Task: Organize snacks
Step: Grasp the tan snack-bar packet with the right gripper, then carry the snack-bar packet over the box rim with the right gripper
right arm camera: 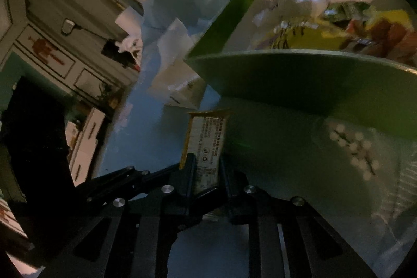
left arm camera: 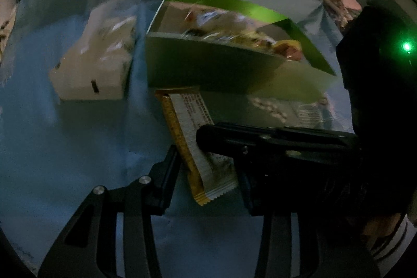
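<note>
Black fingers of the right gripper [right arm camera: 206, 173] pinch a yellow-edged snack bar wrapper [right arm camera: 208, 145], printed side up. The left gripper [left arm camera: 206, 168] straddles the same bar [left arm camera: 192, 132], its jaws narrowed around it without clearly pressing. Just beyond stands an open green box [left arm camera: 208, 64] of snacks on a blue cloth [left arm camera: 65, 147], a white box [left arm camera: 96, 72] beside it.

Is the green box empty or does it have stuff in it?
Not empty. The green box is open on top, and several snack packets lie inside; blur hides how many.
</note>
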